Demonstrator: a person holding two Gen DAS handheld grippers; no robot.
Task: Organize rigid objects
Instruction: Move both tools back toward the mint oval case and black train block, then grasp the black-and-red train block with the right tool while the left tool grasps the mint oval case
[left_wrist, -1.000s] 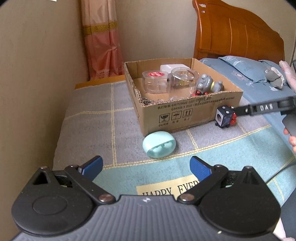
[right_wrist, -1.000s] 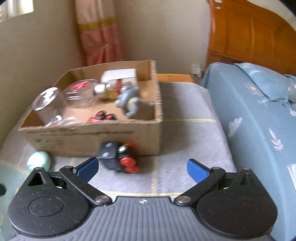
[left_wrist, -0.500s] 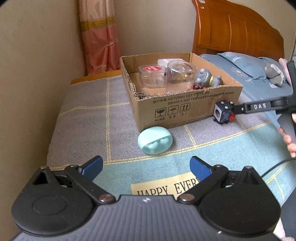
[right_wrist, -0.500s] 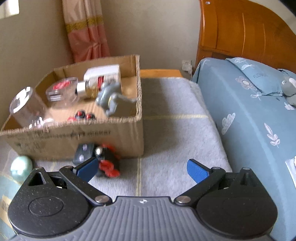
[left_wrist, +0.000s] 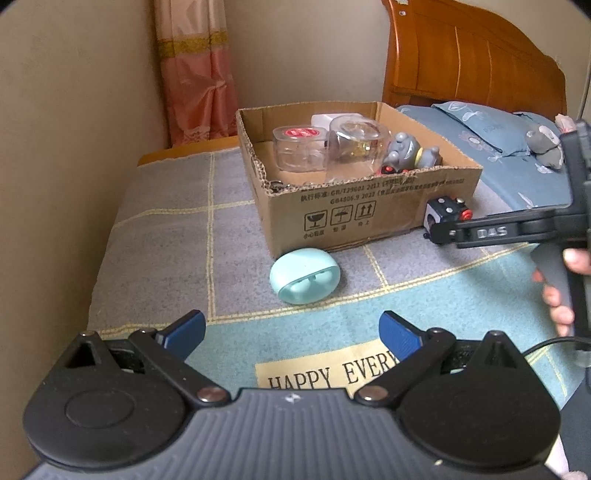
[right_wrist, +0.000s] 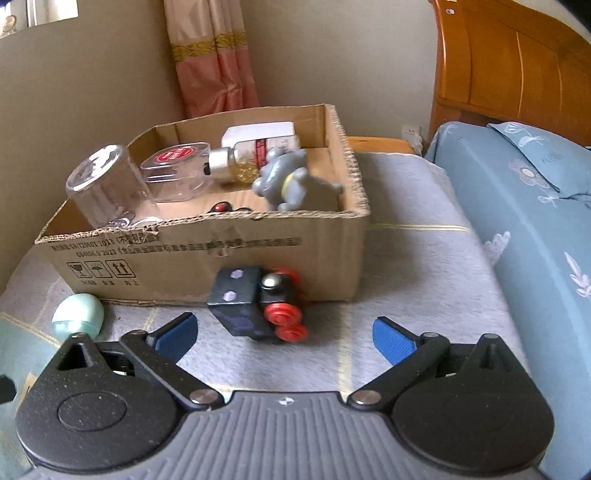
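A black fidget cube with red buttons (right_wrist: 256, 304) lies on the mat against the front wall of a cardboard box (right_wrist: 332, 251). It also shows in the left wrist view (left_wrist: 445, 212), right of the box (left_wrist: 369, 218). My right gripper (right_wrist: 284, 334) is open, just short of the cube. A mint green oval case (left_wrist: 304, 275) lies in front of the box; it shows at the left in the right wrist view (right_wrist: 77, 314). My left gripper (left_wrist: 291, 332) is open and empty, short of the case.
The box holds clear plastic jars (left_wrist: 356, 147), a white bottle (right_wrist: 258, 142) and a grey toy figure (right_wrist: 291, 181). A wall runs along the left (left_wrist: 74, 147). A blue bed (right_wrist: 517, 221) with a wooden headboard (left_wrist: 472, 70) lies to the right.
My right gripper has swung so the fidget cube now sits between its open fingers' line, close ahead. My left gripper has pulled back slightly from the mint case.
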